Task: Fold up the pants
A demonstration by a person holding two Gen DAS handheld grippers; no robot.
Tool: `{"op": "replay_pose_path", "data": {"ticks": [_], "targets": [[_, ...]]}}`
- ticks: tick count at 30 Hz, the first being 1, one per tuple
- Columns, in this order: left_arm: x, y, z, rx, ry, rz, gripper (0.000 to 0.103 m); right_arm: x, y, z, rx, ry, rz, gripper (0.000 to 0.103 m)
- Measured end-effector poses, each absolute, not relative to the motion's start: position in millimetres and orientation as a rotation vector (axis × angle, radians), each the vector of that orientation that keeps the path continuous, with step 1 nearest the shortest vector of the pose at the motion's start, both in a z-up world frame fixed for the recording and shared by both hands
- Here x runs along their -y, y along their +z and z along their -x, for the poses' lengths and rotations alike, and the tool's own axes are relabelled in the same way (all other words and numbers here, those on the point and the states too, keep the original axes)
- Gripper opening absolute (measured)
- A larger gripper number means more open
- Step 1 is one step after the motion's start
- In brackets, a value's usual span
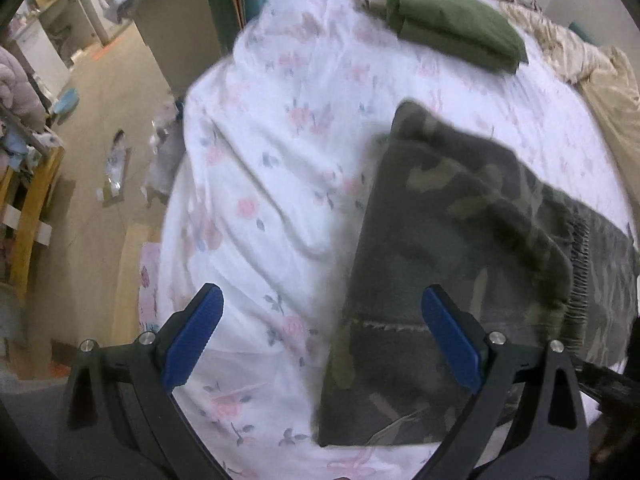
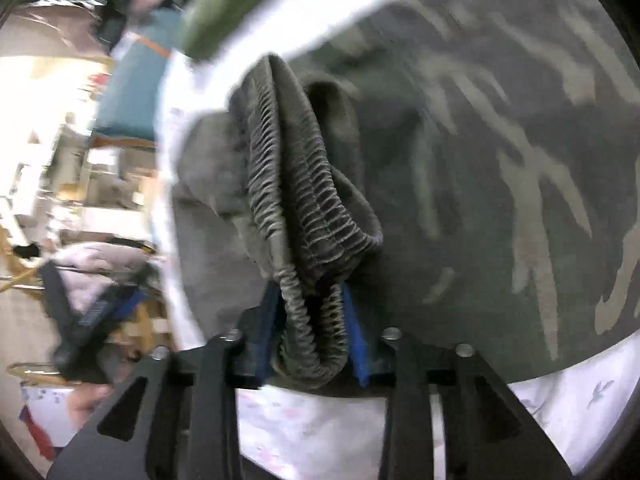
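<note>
Camouflage pants (image 1: 448, 264) lie partly folded on a white floral bedsheet (image 1: 280, 128), right of centre in the left wrist view. My left gripper (image 1: 322, 320) is open and empty, hovering above the pants' near left edge; its right finger (image 1: 450, 336) is over the cloth. In the right wrist view my right gripper (image 2: 310, 320) is shut on the pants' ribbed elastic waistband (image 2: 296, 200), which bunches up between the blue pads. The rest of the pants (image 2: 500, 160) spreads out behind it.
A folded olive-green garment (image 1: 452, 20) lies at the far end of the bed. A beige blanket (image 1: 600, 92) runs along the right side. The bed's left edge drops to a cluttered floor (image 1: 104, 152) with a wooden rack (image 1: 28, 208). The left gripper shows in the right wrist view (image 2: 96, 312).
</note>
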State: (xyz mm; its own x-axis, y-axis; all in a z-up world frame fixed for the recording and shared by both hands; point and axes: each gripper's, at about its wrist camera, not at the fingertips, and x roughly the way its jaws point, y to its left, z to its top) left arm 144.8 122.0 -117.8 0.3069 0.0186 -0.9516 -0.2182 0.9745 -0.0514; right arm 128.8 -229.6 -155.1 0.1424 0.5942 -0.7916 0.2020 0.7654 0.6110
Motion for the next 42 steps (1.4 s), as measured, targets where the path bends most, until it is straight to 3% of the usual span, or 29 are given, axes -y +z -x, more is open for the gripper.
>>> {"op": "replay_pose_path", "data": {"ticks": [2,4,5,8,11,14,19,21,23,24,25,27,32,35,38,42], "targets": [[-126.1,-123.4,-143.3,-1.283,0.160,0.217,0.098,232.5,-155.7,-134.3,-1.469,0.302,-0.697,0.051],[-129.9,-125.1,-140.9,-1.292,0.168,0.236,0.098,233.1,-134.7,-144.8,-1.436,0.316,-0.623,0.069],[-131.3,-126.6,-139.3,-1.299,0.167,0.237,0.098,232.6,-113.0,-154.2,-1.392,0.314,-0.512,0.073],[-134.3,-136.4,-135.2,-1.339,0.152,0.249,0.097,222.8,-66.7,-182.7,-1.310,0.288,-0.225,0.076],[-134.5,-149.4,-128.4,-1.395,0.098,0.304,0.076,195.9,-32.4,-223.9,-1.245,0.372,-0.126,0.078],[-127.3,-163.3,-122.9,-1.456,0.040,0.310,0.075,145.2,-26.0,-274.7,-1.258,0.568,-0.140,0.074],[-126.6,-171.7,-123.9,-1.465,0.004,0.327,0.071,58.6,-72.0,-338.8,-1.349,0.688,-0.026,0.057],[-128.9,-177.7,-126.4,-1.483,-0.045,0.380,0.048,37.9,-96.2,-353.1,-1.387,0.682,0.026,0.056],[-125.7,-178.4,-128.7,-1.488,-0.096,0.387,0.035,29.9,-113.5,-356.2,-1.429,0.707,0.033,0.056],[-123.3,-177.7,-129.2,-1.488,-0.120,0.383,0.026,26.7,-119.1,-354.4,-1.441,0.716,0.040,0.050],[-120.9,-177.3,-129.7,-1.490,-0.132,0.372,0.023,19.4,-125.3,-353.8,-1.449,0.727,0.072,0.031],[-117.2,-177.3,-129.8,-1.493,-0.142,0.351,0.013,1.5,-132.1,-349.1,-1.456,0.737,0.162,0.002],[-111.6,-181.6,-130.6,-1.512,-0.138,0.315,0.010,-1.5,-98.7,-348.8,-1.268,0.807,0.204,0.000],[-105.6,-184.1,-131.8,-1.525,-0.123,0.284,0.011,-14.6,-120.2,-350.6,-1.294,0.766,0.275,0.001],[-95.7,-180.6,-133.6,-1.520,-0.102,0.276,0.011,-8.0,-127.5,-349.6,-1.308,0.728,0.298,0.003],[-94.4,-175.7,-131.7,-1.517,-0.099,0.271,0.013,33.1,-83.4,-333.2,-1.205,0.708,0.224,0.011]]}}
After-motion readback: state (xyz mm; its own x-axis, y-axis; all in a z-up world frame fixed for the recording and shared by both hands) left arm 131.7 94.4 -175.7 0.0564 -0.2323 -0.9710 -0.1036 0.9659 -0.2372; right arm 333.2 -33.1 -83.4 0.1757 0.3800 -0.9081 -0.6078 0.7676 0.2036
